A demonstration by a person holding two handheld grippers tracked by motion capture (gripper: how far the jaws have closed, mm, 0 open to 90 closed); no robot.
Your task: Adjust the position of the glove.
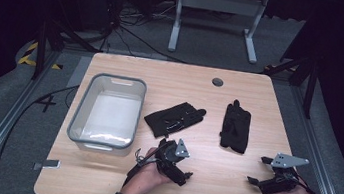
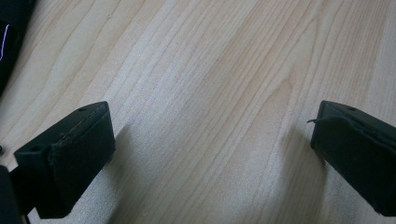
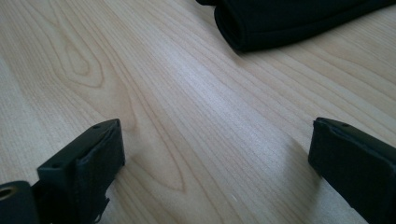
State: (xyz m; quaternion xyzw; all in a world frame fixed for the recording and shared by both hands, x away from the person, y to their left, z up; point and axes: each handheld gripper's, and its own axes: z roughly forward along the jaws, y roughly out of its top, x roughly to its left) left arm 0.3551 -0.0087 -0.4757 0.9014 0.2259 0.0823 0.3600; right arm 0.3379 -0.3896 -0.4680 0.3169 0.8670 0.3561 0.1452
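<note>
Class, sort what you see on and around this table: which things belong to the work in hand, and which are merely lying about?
In the work: left glove; right glove; grey bin; left gripper, open; right gripper, open.

Lying about: round table grommet; small grey tag at the table edge; floor cables; white desk frame.

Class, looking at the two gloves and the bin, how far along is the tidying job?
Nothing looks done: the grey bin is empty. Both gloves, left glove and right glove, lie on the table. The left gripper and right gripper rest open, holding nothing. Everything remains.
</note>
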